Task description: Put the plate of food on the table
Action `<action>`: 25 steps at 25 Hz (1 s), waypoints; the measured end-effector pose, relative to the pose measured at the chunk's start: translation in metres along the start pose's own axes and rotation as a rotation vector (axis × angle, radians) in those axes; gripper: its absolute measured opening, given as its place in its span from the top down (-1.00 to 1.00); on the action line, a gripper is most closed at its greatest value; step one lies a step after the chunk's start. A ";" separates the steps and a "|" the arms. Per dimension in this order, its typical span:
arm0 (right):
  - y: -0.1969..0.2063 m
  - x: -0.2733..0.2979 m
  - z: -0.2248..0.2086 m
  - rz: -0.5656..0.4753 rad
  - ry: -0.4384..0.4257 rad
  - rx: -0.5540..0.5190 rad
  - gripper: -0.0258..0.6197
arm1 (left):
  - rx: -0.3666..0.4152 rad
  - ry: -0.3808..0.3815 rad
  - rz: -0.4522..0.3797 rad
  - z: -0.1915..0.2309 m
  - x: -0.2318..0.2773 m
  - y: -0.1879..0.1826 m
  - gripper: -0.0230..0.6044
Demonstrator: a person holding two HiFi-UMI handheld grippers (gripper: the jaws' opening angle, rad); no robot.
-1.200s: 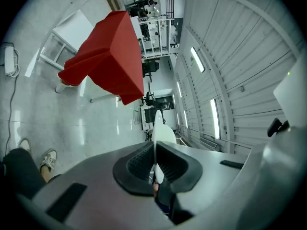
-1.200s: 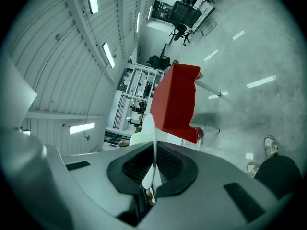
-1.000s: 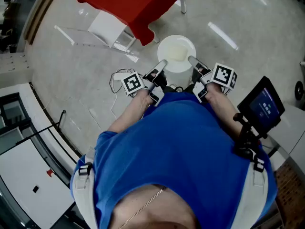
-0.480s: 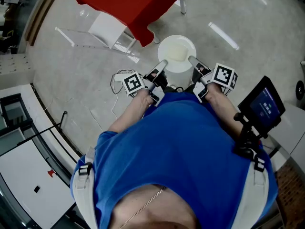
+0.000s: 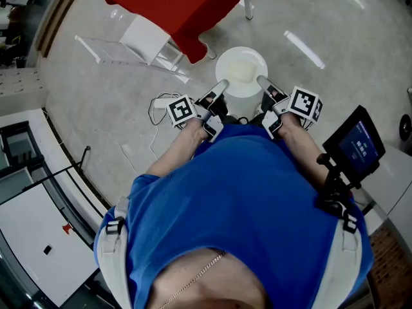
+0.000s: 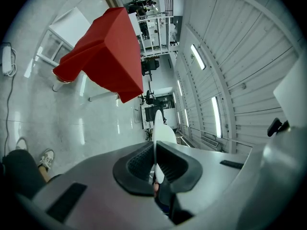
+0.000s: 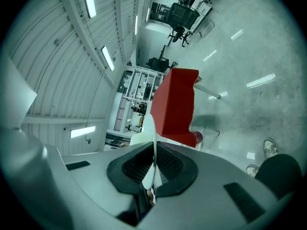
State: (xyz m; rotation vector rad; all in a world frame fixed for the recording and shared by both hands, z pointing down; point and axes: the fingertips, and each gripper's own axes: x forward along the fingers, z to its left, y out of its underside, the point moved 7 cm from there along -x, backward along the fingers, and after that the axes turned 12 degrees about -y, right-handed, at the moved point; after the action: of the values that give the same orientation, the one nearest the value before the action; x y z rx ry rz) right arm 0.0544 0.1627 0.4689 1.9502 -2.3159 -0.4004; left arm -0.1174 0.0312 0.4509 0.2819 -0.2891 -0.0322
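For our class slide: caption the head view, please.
Left gripper and right gripper hold a white plate near a red-covered table.

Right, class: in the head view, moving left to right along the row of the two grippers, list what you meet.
white cable on the floor → left gripper → plate of food → right gripper → dark screen on its stand

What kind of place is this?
Probably a big workshop or lab hall: a shiny concrete floor, ribbed metal walls with strip lights, and shelves of equipment beyond the red-covered table.
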 end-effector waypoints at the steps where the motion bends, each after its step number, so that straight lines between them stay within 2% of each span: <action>1: 0.000 -0.001 -0.001 -0.005 -0.001 0.006 0.88 | -0.002 -0.001 0.005 0.000 0.001 0.000 0.87; 7: -0.001 0.001 0.001 -0.001 -0.018 0.014 0.88 | -0.001 0.004 -0.014 -0.001 0.000 0.001 0.87; 15: 0.003 0.002 -0.001 0.016 0.003 0.017 0.88 | -0.024 -0.004 -0.020 0.008 -0.004 0.005 0.87; 25: -0.003 0.003 -0.005 -0.029 0.022 0.027 0.88 | -0.024 -0.003 0.029 0.007 0.011 -0.006 0.87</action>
State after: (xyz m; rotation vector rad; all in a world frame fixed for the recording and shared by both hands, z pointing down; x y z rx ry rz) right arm 0.0582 0.1582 0.4725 1.9923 -2.2940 -0.3496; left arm -0.1085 0.0228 0.4590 0.2543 -0.2956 -0.0077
